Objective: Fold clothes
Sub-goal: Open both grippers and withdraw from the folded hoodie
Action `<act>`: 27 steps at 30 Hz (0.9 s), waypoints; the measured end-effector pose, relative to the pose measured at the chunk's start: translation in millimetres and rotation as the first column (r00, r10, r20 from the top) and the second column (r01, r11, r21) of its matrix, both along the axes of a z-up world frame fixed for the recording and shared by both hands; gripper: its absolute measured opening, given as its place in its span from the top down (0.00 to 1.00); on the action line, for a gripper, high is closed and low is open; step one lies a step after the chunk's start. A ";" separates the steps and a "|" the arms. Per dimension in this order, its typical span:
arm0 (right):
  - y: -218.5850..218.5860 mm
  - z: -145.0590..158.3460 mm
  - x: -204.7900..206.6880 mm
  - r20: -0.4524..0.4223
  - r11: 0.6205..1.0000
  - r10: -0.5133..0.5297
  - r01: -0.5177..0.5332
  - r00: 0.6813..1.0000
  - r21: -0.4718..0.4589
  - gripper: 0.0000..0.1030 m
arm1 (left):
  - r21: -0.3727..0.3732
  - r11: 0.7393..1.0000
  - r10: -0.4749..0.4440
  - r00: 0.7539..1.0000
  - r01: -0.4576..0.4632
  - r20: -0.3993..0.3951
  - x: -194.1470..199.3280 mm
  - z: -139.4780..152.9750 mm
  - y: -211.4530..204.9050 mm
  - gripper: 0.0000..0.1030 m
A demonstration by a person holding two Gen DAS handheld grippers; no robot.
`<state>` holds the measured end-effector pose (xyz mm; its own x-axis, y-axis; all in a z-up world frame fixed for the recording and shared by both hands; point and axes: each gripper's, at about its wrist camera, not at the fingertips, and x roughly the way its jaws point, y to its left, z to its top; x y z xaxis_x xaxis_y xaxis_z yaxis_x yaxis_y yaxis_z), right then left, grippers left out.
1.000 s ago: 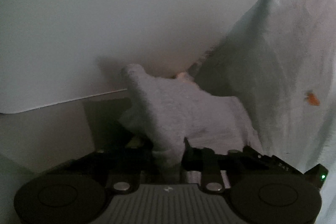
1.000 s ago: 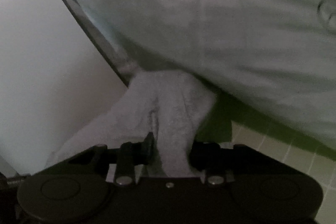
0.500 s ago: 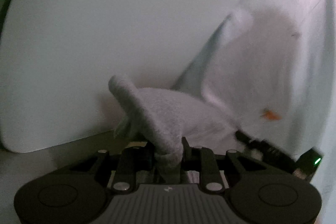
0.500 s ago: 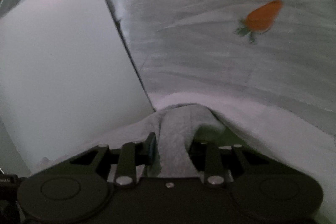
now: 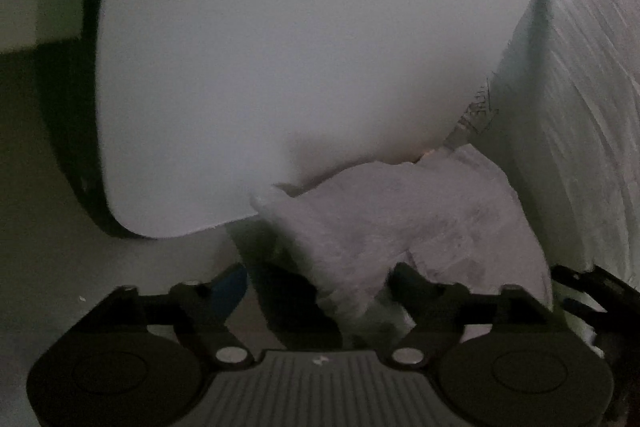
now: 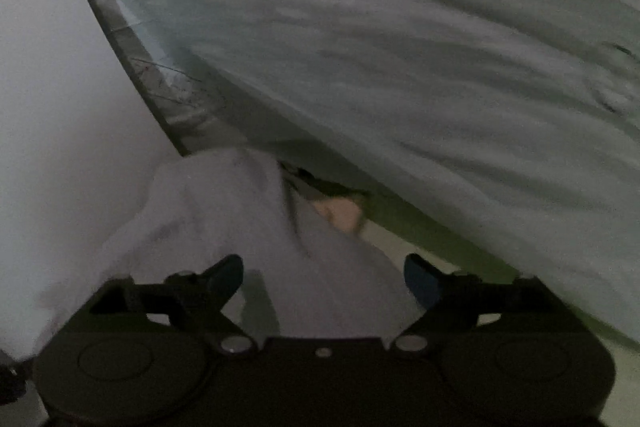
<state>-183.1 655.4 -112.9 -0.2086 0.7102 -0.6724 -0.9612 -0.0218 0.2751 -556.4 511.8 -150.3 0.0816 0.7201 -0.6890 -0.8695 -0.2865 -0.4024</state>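
White board (image 5: 280,59), grey garment (image 5: 400,219) crumpled, axis unclear

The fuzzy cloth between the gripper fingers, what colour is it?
Pale grey, plain with no pattern; the fuzzy cloth shows best in the left wrist view.

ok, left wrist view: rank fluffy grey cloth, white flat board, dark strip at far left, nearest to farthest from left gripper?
1. Fluffy grey cloth: between the opening jaws of the left gripper.
2. White flat board: behind, centre.
3. Dark strip: beyond the board's left edge.

Dim, grainy light throughout, edges bent and darkened by the fisheye lens, fabric (image 6: 400,67) smeared by motion blur, soft shadows cast beneath the cloth (image 5: 400,219).
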 end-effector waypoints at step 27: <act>-380.7 99.1 -24.7 0.188 0.955 -0.219 0.171 0.957 0.243 0.00 | 0.297 0.894 -0.223 0.907 0.336 -0.358 133.2 172.4 -201.4 0.00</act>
